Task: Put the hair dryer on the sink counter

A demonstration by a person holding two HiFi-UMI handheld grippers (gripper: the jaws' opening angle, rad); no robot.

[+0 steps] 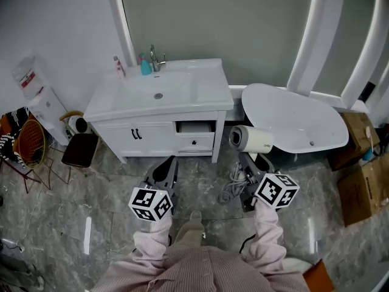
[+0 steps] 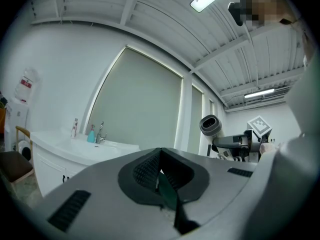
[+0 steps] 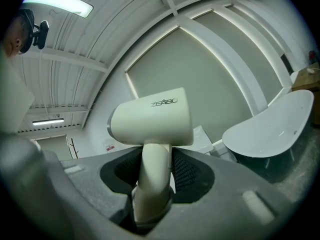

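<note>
Carrying the dryer now: your right gripper is clamped on its handle, barrel on top and level. It hangs in the air just right of the vanity front corner, in front of the tub, not yet over the counter. Left gripper has its jaws together with nothing between them.

To do it well:
- Swing left and in, and aim for the flat strip right of the basin, the nearest bare spot.
- Steer clear of the faucet and bottles at the back.
- Lower until the dryer rests on the top, lay it on its side away from the edge, and only then release.
- Watch the cord bunched on the floor under your gripper. If it's the dryer's, it may drag or catch on the cabinet corner.

Hard to make out:
- Where that cord ends, since the gripper blocks it.
- The handle's lower end, which is buried between the jaws.
- The counter in the right gripper view, which doesn't show it at all, so judge the clearance from the head view.
</note>
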